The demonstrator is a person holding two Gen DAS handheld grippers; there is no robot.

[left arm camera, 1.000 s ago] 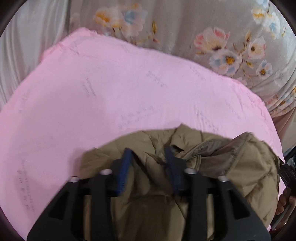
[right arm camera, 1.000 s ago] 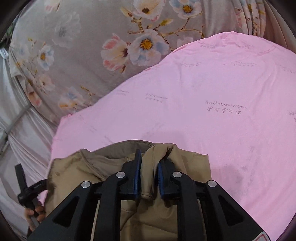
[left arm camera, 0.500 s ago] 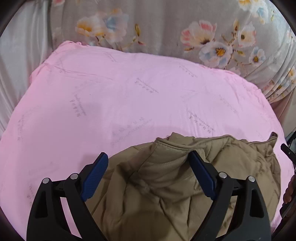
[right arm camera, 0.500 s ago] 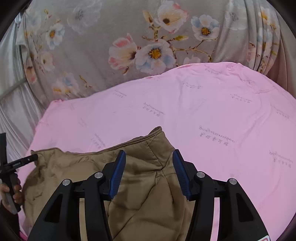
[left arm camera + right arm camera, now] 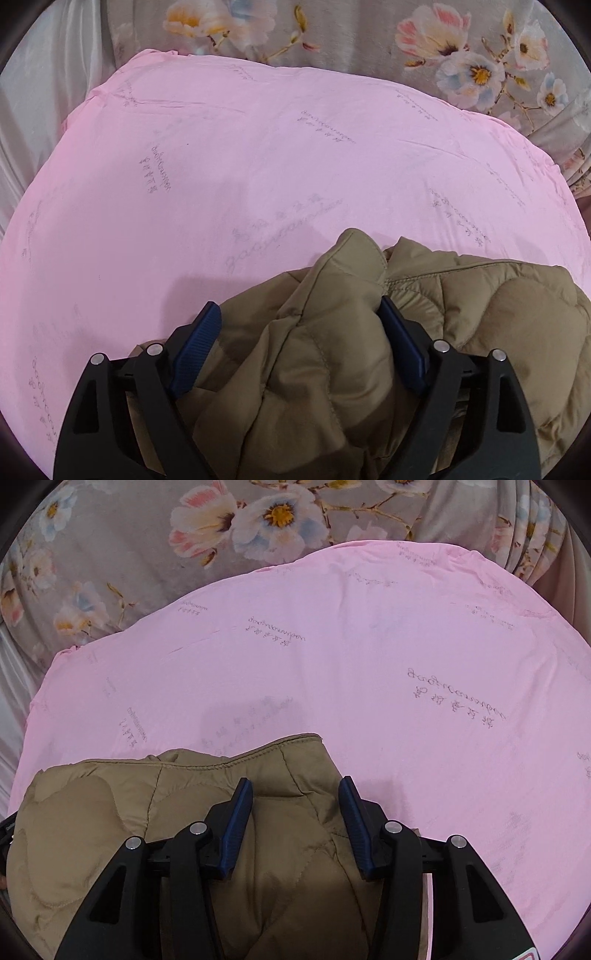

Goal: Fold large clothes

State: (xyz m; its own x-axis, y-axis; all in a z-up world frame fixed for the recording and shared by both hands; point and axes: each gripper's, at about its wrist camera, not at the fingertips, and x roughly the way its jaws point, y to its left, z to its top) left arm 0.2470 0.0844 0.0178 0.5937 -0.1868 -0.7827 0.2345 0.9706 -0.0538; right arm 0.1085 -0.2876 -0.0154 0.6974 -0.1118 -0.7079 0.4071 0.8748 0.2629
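Note:
A tan quilted jacket (image 5: 332,350) lies bunched on the near part of a pink sheet (image 5: 258,166). My left gripper (image 5: 299,314) is open, its blue pads wide apart on either side of a raised fold of the jacket. In the right wrist view the jacket (image 5: 184,812) fills the lower left, with a stitched hem edge toward the sheet (image 5: 406,664). My right gripper (image 5: 295,788) is open, its pads straddling a corner of the jacket without pinching it.
A grey floral cloth (image 5: 443,55) lies beyond the sheet's far edge; it also shows in the right wrist view (image 5: 147,554). Pale satin fabric (image 5: 44,92) hangs at the left. The far part of the sheet is bare.
Both grippers were shut on the jacket a second ago and have since opened, letting it drop onto the sheet. The jaws have spread wider and the jacket has settled.

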